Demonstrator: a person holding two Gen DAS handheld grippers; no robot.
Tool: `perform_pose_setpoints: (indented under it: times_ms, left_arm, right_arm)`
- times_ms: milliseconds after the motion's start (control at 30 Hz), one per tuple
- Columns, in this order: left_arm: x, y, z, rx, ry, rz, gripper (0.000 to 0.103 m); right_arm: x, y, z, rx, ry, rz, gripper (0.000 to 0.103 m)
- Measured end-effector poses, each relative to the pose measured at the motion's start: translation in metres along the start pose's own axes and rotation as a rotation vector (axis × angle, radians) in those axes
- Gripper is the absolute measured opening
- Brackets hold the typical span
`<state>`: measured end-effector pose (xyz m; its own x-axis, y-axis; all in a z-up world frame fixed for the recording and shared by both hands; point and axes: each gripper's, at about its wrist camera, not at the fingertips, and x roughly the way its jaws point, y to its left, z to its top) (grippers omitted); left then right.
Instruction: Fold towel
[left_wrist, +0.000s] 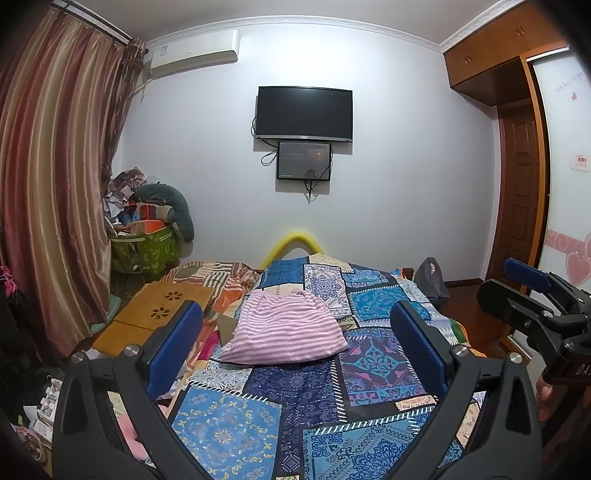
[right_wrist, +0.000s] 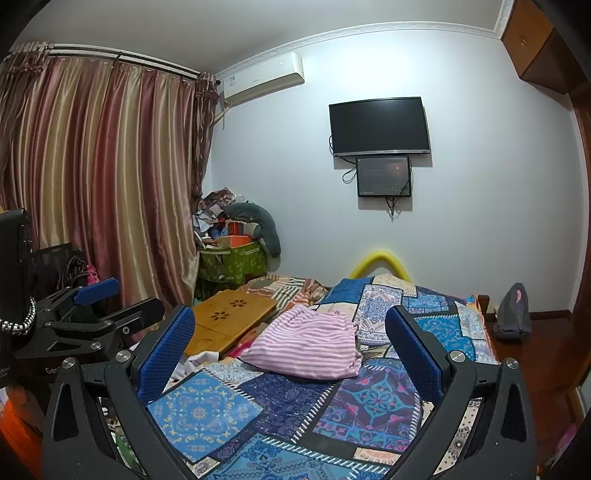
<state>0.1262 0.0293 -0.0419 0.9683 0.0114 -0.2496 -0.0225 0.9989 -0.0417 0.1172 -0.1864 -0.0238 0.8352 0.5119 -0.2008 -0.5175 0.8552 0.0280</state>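
The towel (left_wrist: 286, 326) — pink with white stripes — lies on the bed (left_wrist: 369, 373), on the blue patchwork bedspread (right_wrist: 266, 410), about midway along it and toward its left side. It looks already doubled over into a thick, soft pad, though its edges are uneven and a loose fold bulges at the right side in the right wrist view. Just beyond its left edge sits a wooden lap tray (right_wrist: 229, 317), close to it but apart.

Both tools are held back from the cloth, at the near end of the bed. The left gripper (left_wrist: 295, 354) has its fingers spread wide with nothing between them, and the right gripper (right_wrist: 290, 358) likewise stands wide and empty. Neither touches the towel.

Judging from this, the work is either between folds or near its end — no grasp is in hand. If another fold is wanted, the next move calls for both grippers to reach forward and down to the towel's near corners, pinch all layers together, and carry them over evenly so the stack does not slide apart.
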Motion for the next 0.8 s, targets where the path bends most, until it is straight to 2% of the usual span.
perform_pose_setpoints:
  times_ms: [800]
  left_arm:
    - [-0.0006,-0.0008,-0.0001,0.002,0.015,-0.017,0.103]
  right_arm:
    - [0.0014,-0.0011,-0.0032,0.015,0.006,0.001,0.103]
